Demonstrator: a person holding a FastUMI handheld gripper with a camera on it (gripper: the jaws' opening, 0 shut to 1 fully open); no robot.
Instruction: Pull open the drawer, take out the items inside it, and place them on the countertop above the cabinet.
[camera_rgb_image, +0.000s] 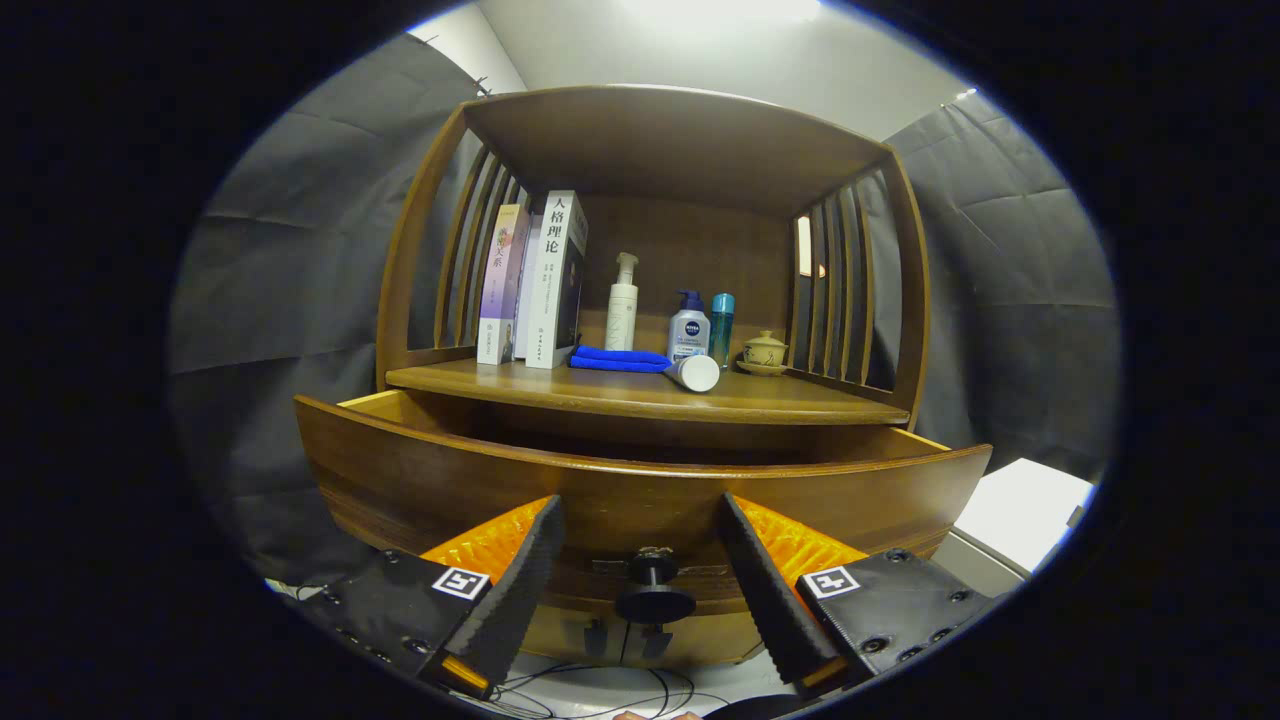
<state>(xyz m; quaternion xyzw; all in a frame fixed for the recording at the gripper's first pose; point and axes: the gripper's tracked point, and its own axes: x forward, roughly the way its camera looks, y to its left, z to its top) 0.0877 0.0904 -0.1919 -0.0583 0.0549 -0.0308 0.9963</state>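
I have the tongs (640, 545) spread wide, and they hold nothing. The drawer (640, 490) is pulled out toward me. Its round knob (655, 600) sits right between the two fingers, but they do not touch it. The drawer front is long from side to side, and it curves across just ahead of the fingers. I cannot see into the drawer from here, because its front wall stands in the way, so I cannot tell what is inside. Whatever is in there lies past the front wall and lower than its top edge. I think my next move has to go up over that edge and then down into the drawer. Above the drawer is the countertop (560, 385), and that is where the things should go. It already has some books (545, 280), a blue cloth (620, 358), a few bottles (688, 330), a white tube (695, 372) lying on its side and a small pot (765, 350) on it.
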